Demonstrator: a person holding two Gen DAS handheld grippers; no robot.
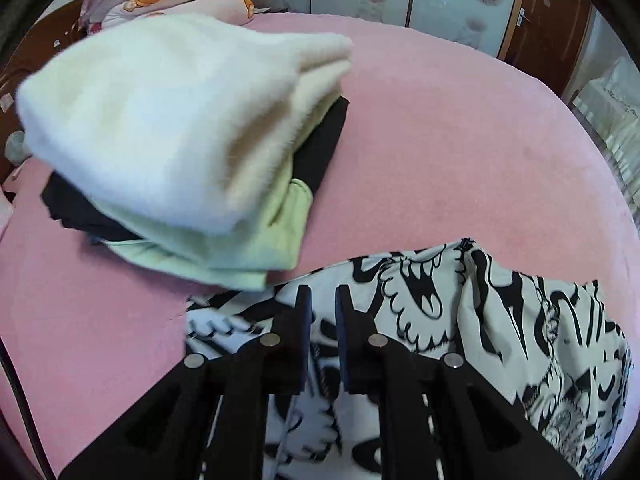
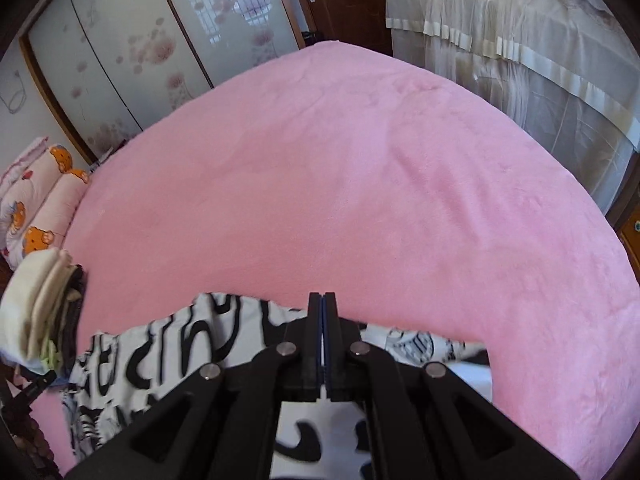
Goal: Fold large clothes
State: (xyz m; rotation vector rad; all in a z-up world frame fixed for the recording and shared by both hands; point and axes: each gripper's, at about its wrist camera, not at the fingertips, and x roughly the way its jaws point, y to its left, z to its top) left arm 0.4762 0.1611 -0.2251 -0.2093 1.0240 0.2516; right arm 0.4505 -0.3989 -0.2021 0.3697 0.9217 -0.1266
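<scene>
Our left gripper (image 1: 323, 294) has its jaws a little apart, nothing pinched, with the black-and-white printed garment (image 1: 460, 320) right under them. Right gripper (image 2: 323, 300) is pressed shut over the same cloth. Past the left jaws sits our folded clothes stack (image 1: 168, 140) on the pink bed (image 1: 460, 140).

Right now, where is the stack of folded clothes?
The stack lies on the pink bed, upper left in the left wrist view, just beyond the black-and-white garment; the right wrist view shows it at the far left edge.
</scene>
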